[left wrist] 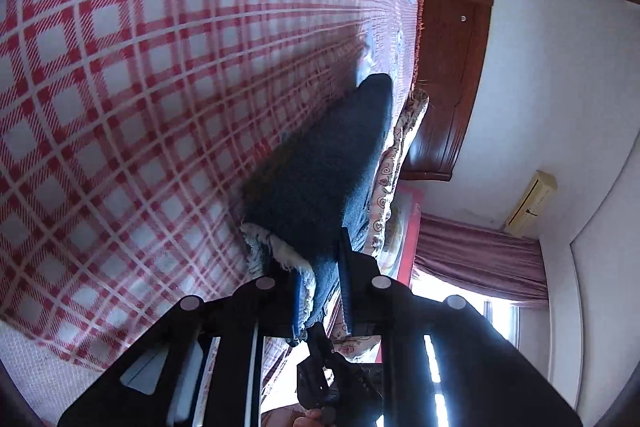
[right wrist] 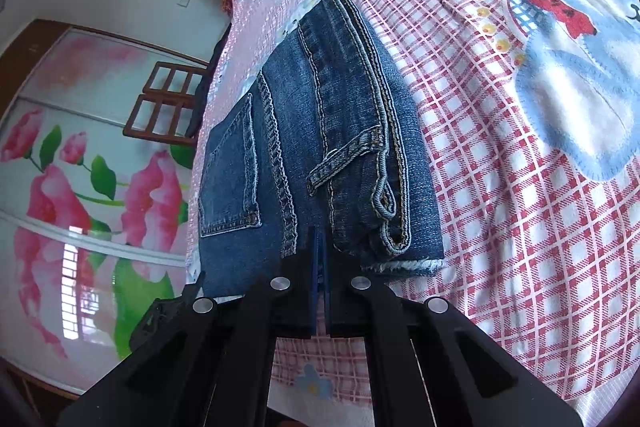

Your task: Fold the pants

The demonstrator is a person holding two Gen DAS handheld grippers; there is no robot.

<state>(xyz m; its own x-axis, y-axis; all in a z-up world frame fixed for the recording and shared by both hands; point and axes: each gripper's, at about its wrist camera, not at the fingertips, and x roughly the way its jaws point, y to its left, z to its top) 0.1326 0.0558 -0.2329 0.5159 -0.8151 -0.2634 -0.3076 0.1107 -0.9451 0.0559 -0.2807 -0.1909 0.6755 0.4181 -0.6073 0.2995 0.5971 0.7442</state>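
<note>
The pants are blue jeans [right wrist: 320,131], folded into a compact stack on the red-and-white checked bed cover [right wrist: 500,187]. In the right wrist view the waistband, a belt loop and a back pocket face up. My right gripper [right wrist: 319,239] is shut on the near edge of the jeans at the waist end. In the left wrist view the jeans [left wrist: 320,171] look dark, with a frayed white hem near the fingers. My left gripper [left wrist: 320,267] is shut on that hem end, with denim pinched between the jaws.
The checked cover [left wrist: 140,87] spans the bed, with a blue bear patch [right wrist: 580,67]. A wooden headboard [left wrist: 448,79] and floral pillow [left wrist: 396,155] lie beyond the jeans. A flower-painted wardrobe [right wrist: 80,187], a curtained window [left wrist: 476,259] and white walls surround the bed.
</note>
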